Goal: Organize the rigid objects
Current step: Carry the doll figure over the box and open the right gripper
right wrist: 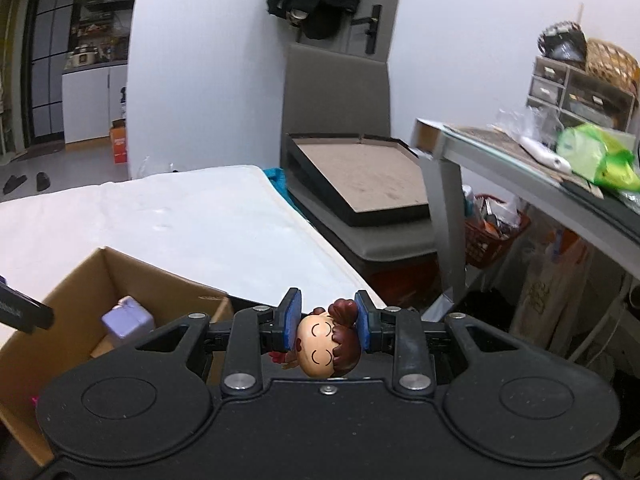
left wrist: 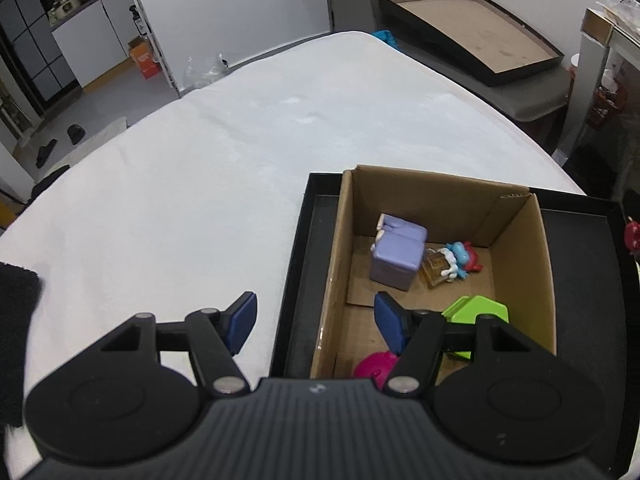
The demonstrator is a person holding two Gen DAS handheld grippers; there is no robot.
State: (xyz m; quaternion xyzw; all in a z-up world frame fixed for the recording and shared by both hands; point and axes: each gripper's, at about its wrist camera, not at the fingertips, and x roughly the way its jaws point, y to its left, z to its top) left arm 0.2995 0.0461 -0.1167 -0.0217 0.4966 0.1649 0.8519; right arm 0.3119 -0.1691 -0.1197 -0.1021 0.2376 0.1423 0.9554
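Item in hand: one small figurine (right wrist: 328, 340) with a pale round head and brown hair, lying on its side and clamped between the blue pads of our right gripper (right wrist: 327, 320), which carries it in the air just right of the cardboard box (right wrist: 76, 280). Receptacle: that box, open-topped, sitting inside a shallow black tray (left wrist: 296, 264) on the white-covered table (left wrist: 180, 184). Contents already logged: a lilac block (left wrist: 396, 256), a blue-and-red figure (left wrist: 460, 260) just right of it, a green piece (left wrist: 476, 312) nearer us, and a pink object (left wrist: 374, 366) at the near wall. Our left gripper (left wrist: 316, 320) hangs empty, jaws apart, over the box's near left wall. Step, as we judge it: carrying the figurine to the box. Next we would need to swing left over the opening, lower, and release onto bare cardboard.
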